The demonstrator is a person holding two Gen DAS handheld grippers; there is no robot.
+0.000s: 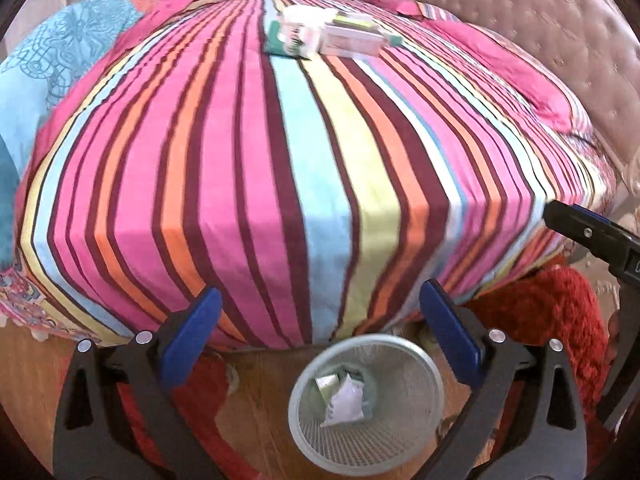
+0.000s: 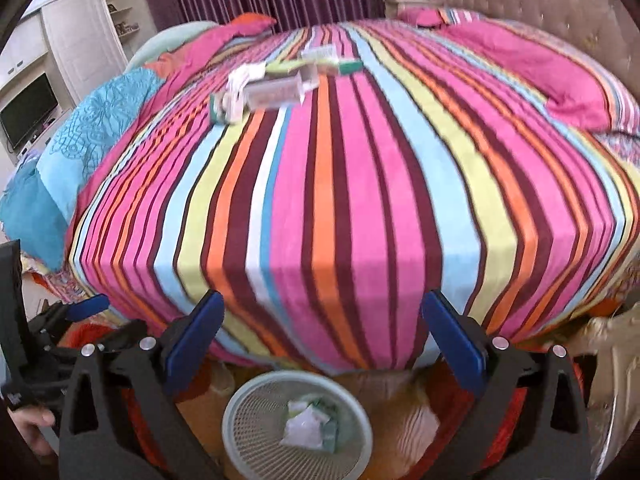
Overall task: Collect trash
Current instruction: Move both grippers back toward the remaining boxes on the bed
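1. Left claw (image 1: 320, 320) and right claw (image 2: 322, 322): both spread, empty, above wastebasket (image 1: 416, 364)
2. Trash boxes (image 1: 320, 36) far across bed (image 1: 280, 160); likely light, crushable cardboard, so pinch one box's long sides

Each hand-held gripper, left (image 1: 320, 308) and right (image 2: 322, 312), has black triangular-cutout arms, round silver screws and flat blue finger pads (image 1: 191, 330), with bare skin (image 2: 30, 428) gripping the left one's handle.
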